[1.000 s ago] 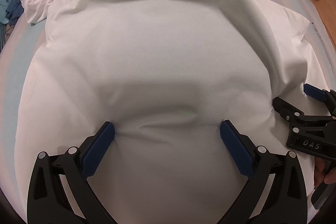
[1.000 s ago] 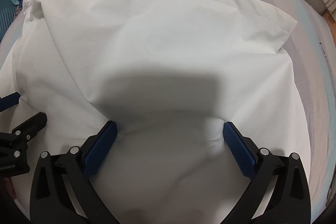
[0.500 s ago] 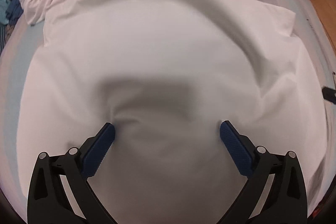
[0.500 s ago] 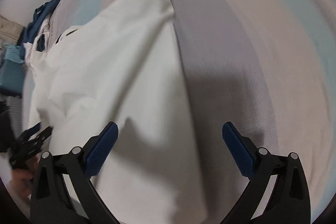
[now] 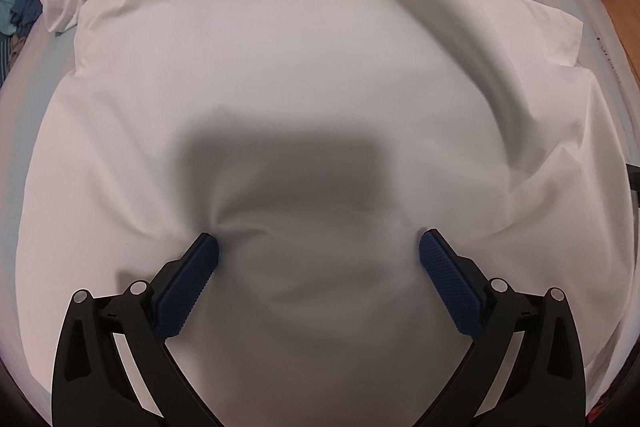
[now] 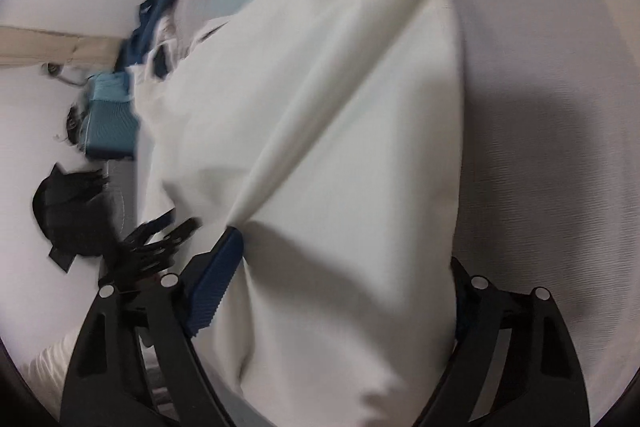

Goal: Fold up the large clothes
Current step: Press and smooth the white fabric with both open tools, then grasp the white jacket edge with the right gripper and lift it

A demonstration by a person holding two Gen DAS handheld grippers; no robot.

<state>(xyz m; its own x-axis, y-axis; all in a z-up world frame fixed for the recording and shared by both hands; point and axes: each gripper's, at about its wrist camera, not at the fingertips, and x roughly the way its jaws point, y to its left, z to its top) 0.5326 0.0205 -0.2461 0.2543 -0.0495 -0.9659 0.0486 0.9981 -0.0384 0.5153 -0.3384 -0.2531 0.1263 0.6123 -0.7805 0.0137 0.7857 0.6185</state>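
- White garment [image 5: 320,75] covers the striped bedsheet [image 6: 560,107] (wooden floor beyond).
- Left gripper [image 5: 319,257]: jaws apart, tips pressing cloth.
- Right gripper [image 6: 348,267]: jaws closing around a fold.

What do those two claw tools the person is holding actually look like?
Both match. The left gripper has two black plastic arms with cut-out slots and round silver pins at the joints, ending in fingers faced with dark blue, bumpy-textured pads. The right gripper has the same black frame, silver pins and blue pads. No cables or sleeves show.
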